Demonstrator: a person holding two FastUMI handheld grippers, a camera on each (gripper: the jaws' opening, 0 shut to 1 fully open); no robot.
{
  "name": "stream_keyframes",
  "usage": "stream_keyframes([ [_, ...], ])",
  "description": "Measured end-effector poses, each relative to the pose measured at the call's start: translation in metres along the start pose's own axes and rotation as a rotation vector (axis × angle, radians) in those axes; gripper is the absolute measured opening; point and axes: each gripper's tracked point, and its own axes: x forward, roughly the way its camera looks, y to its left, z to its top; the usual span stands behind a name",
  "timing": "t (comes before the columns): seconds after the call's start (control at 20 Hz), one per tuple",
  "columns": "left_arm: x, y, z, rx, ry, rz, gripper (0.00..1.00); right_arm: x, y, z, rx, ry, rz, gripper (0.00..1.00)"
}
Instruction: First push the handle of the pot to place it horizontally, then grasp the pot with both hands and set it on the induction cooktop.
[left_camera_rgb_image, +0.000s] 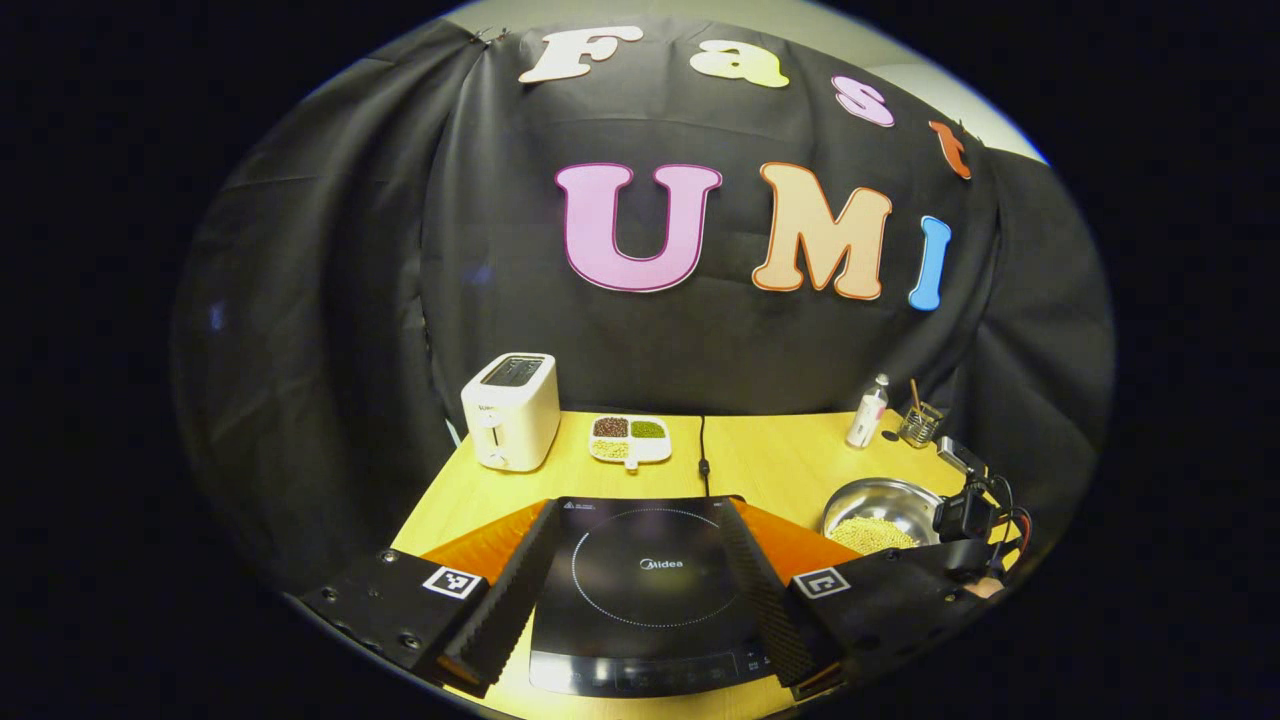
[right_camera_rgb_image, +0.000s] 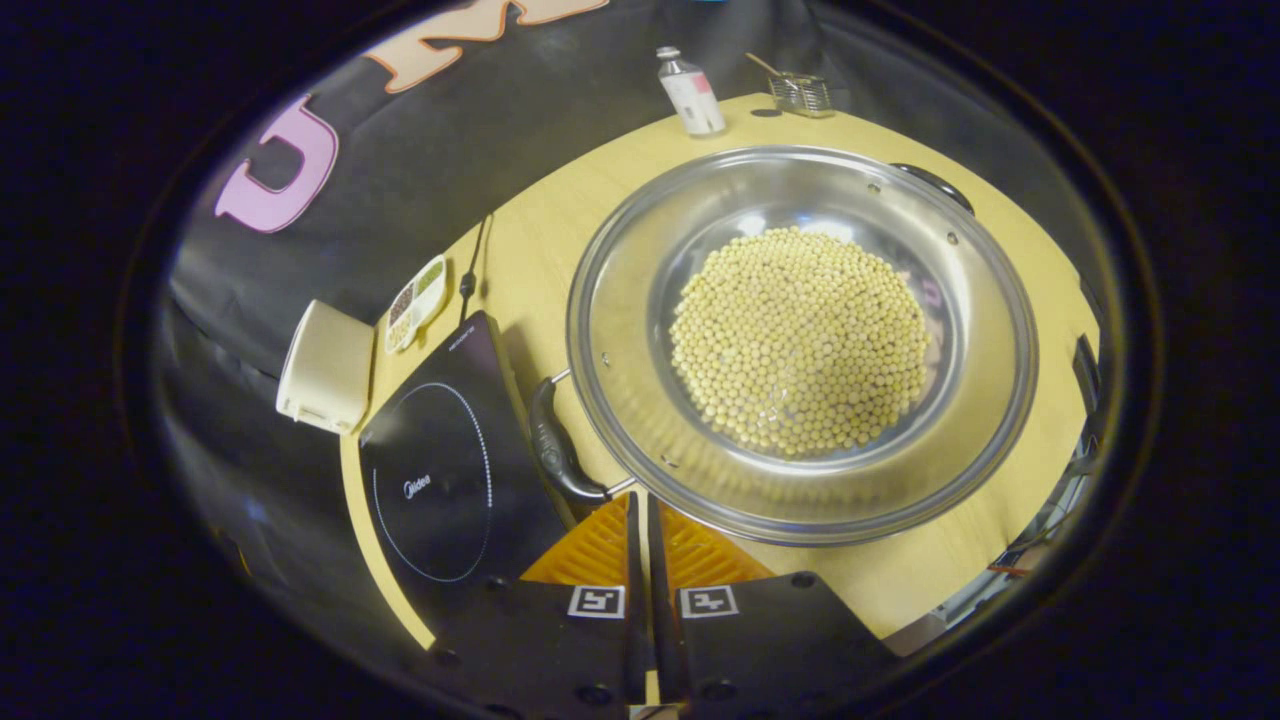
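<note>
While the left tool (left_camera_rgb_image: 640, 590) gapes above the cooktop (left_camera_rgb_image: 645, 590), the right tool (right_camera_rgb_image: 640, 520) (fingers together) nears the pot (right_camera_rgb_image: 800, 340) handle (right_camera_rgb_image: 555, 445).

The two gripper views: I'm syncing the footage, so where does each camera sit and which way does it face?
Left gripper view: rides the left gripper, low, facing the induction cooktop and booth wall; fingers spread wide.
Right gripper view: rides the right gripper, looking down on the pot of beans; fingers nearly together by a pot handle.
Shared: cooktop, pot, toaster, bottle.
</note>
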Motion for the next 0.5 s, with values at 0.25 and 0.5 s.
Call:
stream_keyframes([
  [0.25, 0.007, -0.026, -0.009, -0.005, 0.041, -0.068, 0.97, -0.033, -0.022, 0.0, -0.056, 0.001, 0.054, 0.08],
  [0.5, 0.014, -0.068, -0.04, 0.016, 0.146, -0.176, 0.97, -0.068, -0.062, 0.015, -0.038, -0.023, 0.076, 0.24],
])
